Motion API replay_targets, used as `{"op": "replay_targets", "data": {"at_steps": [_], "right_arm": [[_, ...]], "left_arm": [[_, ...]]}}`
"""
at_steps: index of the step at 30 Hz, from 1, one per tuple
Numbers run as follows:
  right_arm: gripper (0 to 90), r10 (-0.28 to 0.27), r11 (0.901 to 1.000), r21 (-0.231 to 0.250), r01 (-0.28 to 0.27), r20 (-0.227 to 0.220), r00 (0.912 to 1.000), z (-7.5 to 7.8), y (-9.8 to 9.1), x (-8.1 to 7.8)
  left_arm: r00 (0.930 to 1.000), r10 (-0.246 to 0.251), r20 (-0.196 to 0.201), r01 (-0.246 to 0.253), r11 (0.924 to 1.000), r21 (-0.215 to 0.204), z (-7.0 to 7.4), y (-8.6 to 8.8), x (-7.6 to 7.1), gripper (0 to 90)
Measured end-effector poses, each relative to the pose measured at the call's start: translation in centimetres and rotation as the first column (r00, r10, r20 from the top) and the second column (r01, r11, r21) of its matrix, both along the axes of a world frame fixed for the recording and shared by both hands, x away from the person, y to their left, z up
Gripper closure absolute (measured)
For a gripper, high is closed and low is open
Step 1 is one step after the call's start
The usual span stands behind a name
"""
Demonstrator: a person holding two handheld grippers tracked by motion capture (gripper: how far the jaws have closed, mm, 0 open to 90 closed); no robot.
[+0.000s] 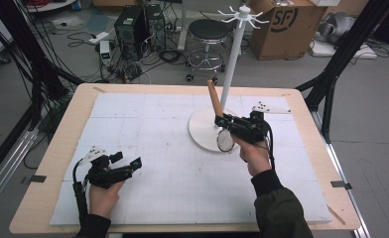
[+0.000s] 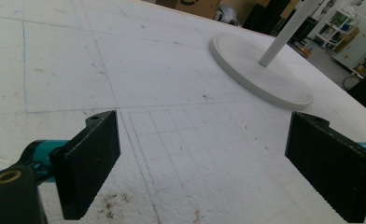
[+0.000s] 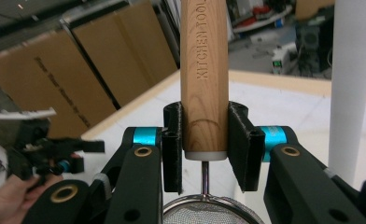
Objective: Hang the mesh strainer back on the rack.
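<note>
A: From the high view, where's the strainer?

B: Right of centre. The right gripper has the strainer by its wooden handle, which points up and back towards the white stand's pole; the mesh bowl hangs low over the stand's round base. The left gripper rests at lower left on the white surface, jaws spread, nothing in them.

A: And the left gripper view?

B: Both black jaws stand wide apart over bare foam, with the stand's base at upper right, well off.

A: The right gripper view?

B: The jaws pinch the handle at its lower end, just above the metal stem and the mesh rim. The left gripper shows at lower left.

A: How will it handle?

B: Light and stiff, I'd judge. The smooth round wood could twist in the jaws; the fine mesh dents easily. Hold the handle, never the mesh.
</note>
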State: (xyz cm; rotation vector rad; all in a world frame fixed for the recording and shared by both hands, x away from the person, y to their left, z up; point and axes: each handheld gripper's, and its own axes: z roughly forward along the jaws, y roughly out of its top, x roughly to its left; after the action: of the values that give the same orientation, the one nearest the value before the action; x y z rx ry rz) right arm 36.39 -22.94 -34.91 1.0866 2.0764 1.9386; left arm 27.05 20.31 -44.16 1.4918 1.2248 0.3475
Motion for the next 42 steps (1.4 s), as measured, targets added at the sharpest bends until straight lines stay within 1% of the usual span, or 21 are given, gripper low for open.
{"op": "replay_targets", "data": {"at_steps": [5,7,10,13,14,15,16,20,24,25,26,27,28,29,31,33,35,37,38,39,42], "right_arm": [[69.5,-0.01,0.9997,0.022,0.009,0.028,0.9996,0.4,-0.4,-0.2],[69.5,-0.015,0.999,0.043,0.014,0.031,0.9994,0.6,-0.5,-0.3],[69.5,-0.021,0.9976,0.067,0.017,0.056,0.9982,1.0,-0.7,-0.4],[69.5,-0.032,0.9969,0.074,0.027,0.071,0.997,1.3,-0.8,-0.5],[69.5,-0.047,0.9952,0.089,0.039,0.086,0.9952,1.8,-0.9,-0.7],[69.5,-0.051,0.9945,0.096,0.043,0.089,0.9947,2.1,-0.9,-0.8],[69.5,-0.059,0.9935,0.104,0.048,0.105,0.9928,2.4,-0.9,-0.8],[69.5,-0.076,0.9884,0.141,0.058,0.127,0.989,3.5,-1.2,-0.8],[69.4,-0.096,0.98,0.188,0.065,0.162,0.982,4.6,-1.5,-1.0],[69.5,-0.106,0.9781,0.195,0.071,0.178,0.9782,4.9,-1.7,-1.1],[69.5,-0.106,0.9781,0.195,0.071,0.178,0.9782,4.9,-1.7,-1.1],[69.5,-0.12,0.9742,0.211,0.08,0.181,0.9761,5.1,-2.1,-0.9],[69.5,-0.125,0.971,0.224,0.083,0.176,0.9764,5.2,-2.2,-0.8],[69.5,-0.138,0.9689,0.229,0.094,0.183,0.9734,5.3,-2.4,-0.7],[69.5,-0.144,0.9668,0.236,0.098,0.186,0.9719,5.4,-2.5,-0.7],[69.5,-0.16,0.9624,0.249,0.11,0.194,0.9679,5.6,-2.8,-0.7],[69.5,-0.166,0.9617,0.249,0.114,0.196,0.9664,5.8,-2.9,-0.6],[69.5,-0.183,0.9582,0.256,0.128,0.206,0.9613,6.1,-3.3,-0.4],[69.5,-0.183,0.9582,0.256,0.128,0.206,0.9613,6.1,-3.3,-0.4],[69.5,-0.19,0.9557,0.262,0.134,0.203,0.9605,6.2,-3.5,-0.4],[69.5,-0.191,0.9564,0.26,0.134,0.21,0.959,6.5,-3.5,-0.3]], "left_arm": [[1.0,-0.004,0.006,0.004,1.0,0.0,0.0,0.0,0.0,10.9],[1.0,-0.001,0.007,0.001,1.0,-0.004,0.0,0.0,0.0,10.9],[0.9999,-0.001,0.01,0.001,1.0,-0.004,0.0,0.0,0.0,10.9],[1.0,-0.004,0.008,0.004,1.0,-0.004,0.0,0.0,-0.1,10.9],[0.9999,-0.005,0.01,0.005,1.0,-0.004,0.0,0.0,-0.1,11.0],[0.9999,-0.005,0.009,0.005,1.0,-0.006,0.0,0.0,-0.1,11.0],[0.9999,-0.008,0.01,0.008,1.0,-0.004,0.1,0.0,-0.1,11.0],[0.9999,-0.01,0.011,0.01,0.9999,-0.011,0.1,0.1,0.0,11.1],[0.9999,-0.01,0.008,0.01,0.9999,-0.011,0.0,0.1,0.1,11.3],[0.9999,-0.01,0.008,0.01,0.9999,-0.011,0.0,0.1,0.1,11.3],[0.9999,-0.011,0.008,0.011,0.9999,-0.011,0.0,0.1,0.1,11.3],[0.9999,-0.011,0.01,0.011,0.9999,-0.013,0.0,0.1,0.0,11.3],[0.9999,-0.011,0.01,0.011,0.9999,-0.013,0.0,0.1,0.0,11.4],[0.9998,-0.014,0.012,0.014,0.9998,-0.012,0.0,0.1,0.1,11.3],[0.9998,-0.016,0.012,0.016,0.9998,-0.011,0.0,0.0,0.1,11.4],[0.9998,-0.018,0.011,0.018,0.9997,-0.016,0.0,0.0,0.2,11.4],[0.9997,-0.02,0.01,0.021,0.9997,-0.013,0.0,0.0,0.2,11.4],[0.9998,-0.018,0.011,0.019,0.9996,-0.019,0.0,0.0,0.1,11.4],[0.9997,-0.019,0.012,0.019,0.9996,-0.02,0.0,0.0,0.1,11.4],[0.9997,-0.02,0.012,0.021,0.9996,-0.019,0.0,0.0,0.2,11.5],[0.9997,-0.022,0.01,0.022,0.9996,-0.017,-0.1,0.0,0.2,11.5]]}}
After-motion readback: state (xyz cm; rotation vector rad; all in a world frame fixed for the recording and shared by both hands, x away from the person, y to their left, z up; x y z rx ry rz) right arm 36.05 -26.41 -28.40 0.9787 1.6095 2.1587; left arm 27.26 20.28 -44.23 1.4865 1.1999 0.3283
